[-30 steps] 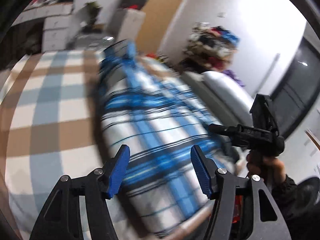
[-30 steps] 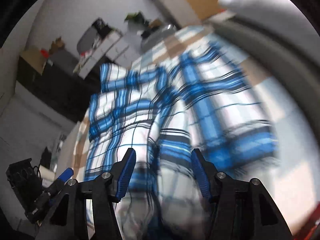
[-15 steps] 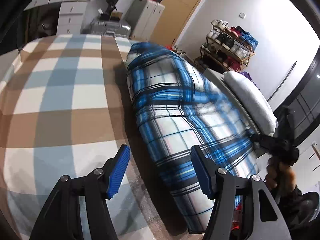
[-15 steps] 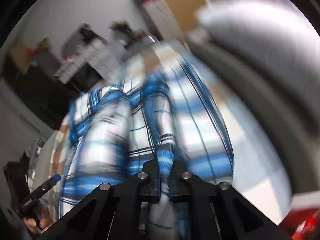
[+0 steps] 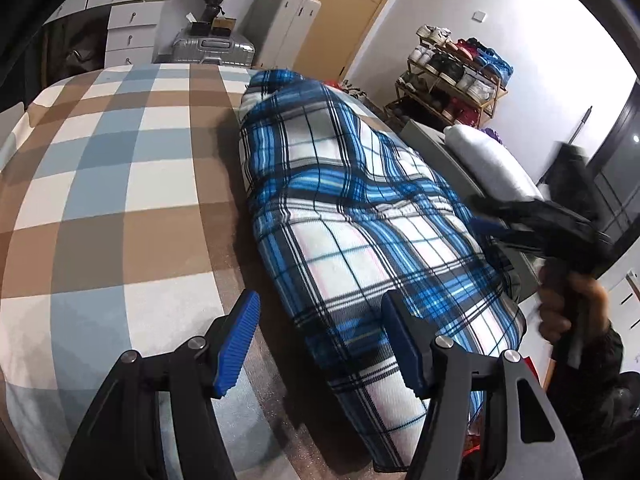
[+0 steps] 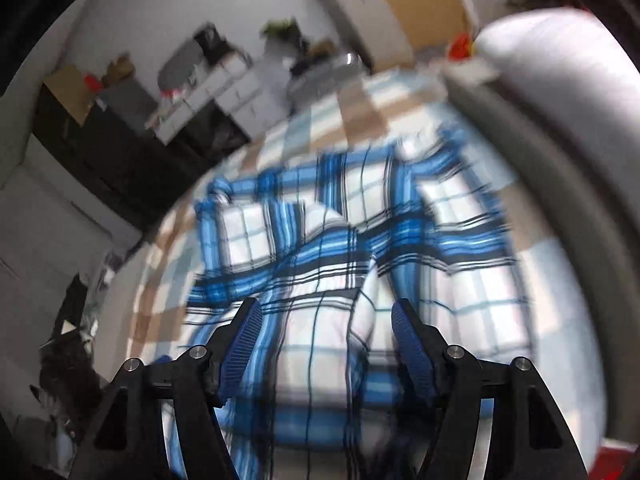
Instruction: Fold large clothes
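A blue, white and black plaid garment [image 5: 352, 216] lies folded lengthwise in a long strip on the checked bedspread [image 5: 100, 184]. My left gripper [image 5: 320, 340] is open and empty above the strip's near end. My right gripper [image 6: 326, 340] is open and empty just above the plaid garment [image 6: 320, 248], which looks blurred in the right wrist view. The right gripper also shows in the left wrist view [image 5: 492, 220], at the garment's right edge, held by a hand.
A grey headboard and white pillow [image 5: 492, 160] lie along the bed's right side. A shoe rack [image 5: 452, 76], a suitcase [image 5: 216, 48], white drawers [image 5: 128, 32] and a cabinet [image 5: 284, 28] stand beyond the bed.
My right gripper was shut on the plaid fabric half a second ago and has now opened and let it go. The garment has settled onto the bed. The left gripper has stayed open.
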{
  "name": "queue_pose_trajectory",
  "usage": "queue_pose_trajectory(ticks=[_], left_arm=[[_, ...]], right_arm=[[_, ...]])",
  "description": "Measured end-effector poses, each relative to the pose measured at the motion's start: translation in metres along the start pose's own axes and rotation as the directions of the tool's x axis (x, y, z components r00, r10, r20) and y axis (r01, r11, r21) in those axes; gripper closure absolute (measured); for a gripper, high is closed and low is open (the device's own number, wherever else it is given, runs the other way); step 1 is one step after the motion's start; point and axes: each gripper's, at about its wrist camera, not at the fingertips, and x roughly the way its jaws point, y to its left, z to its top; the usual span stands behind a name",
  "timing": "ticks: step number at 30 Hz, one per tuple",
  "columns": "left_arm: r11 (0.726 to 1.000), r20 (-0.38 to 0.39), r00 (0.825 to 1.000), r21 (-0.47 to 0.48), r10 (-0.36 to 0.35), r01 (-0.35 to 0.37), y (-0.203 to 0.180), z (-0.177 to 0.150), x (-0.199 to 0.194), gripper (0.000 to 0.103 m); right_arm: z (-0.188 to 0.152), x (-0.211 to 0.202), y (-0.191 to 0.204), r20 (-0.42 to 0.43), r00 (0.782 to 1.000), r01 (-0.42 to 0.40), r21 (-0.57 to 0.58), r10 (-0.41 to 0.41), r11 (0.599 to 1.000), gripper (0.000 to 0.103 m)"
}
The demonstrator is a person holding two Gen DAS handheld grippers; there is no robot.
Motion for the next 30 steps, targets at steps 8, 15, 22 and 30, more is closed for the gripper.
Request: queue_pose_trajectory(ticks=[8, 15, 22, 30], left_arm=[[0.997, 0.062, 0.996, -0.012, 0.070, -0.070, 0.018, 0.012, -0.016, 0.045], [0.998, 0.073, 0.995, -0.024, 0.063, -0.062, 0.026, 0.032, -0.006, 0.045], [0.991, 0.116, 0.989, 0.087, 0.087, -0.097, 0.021, 0.092, 0.021, 0.045], [0.950, -0.002, 0.987, 0.272, 0.158, -0.151, 0.003, 0.121, 0.111, 0.055]], right_arm=[[0.006, -0.048, 0.061, 0.218, 0.967, -0.073, -0.255, 0.131, 0.964, 0.098], [0.015, 0.002, -0.004, 0.062, 0.993, 0.103, -0.043, -0.100, 0.994, 0.092], [-0.009, -0.009, -0.016, 0.064, 0.998, 0.024, 0.025, -0.025, 0.999, 0.048], [-0.045, -0.023, -0.009, 0.017, 1.000, 0.010, 0.015, -0.011, 1.000, 0.046]])
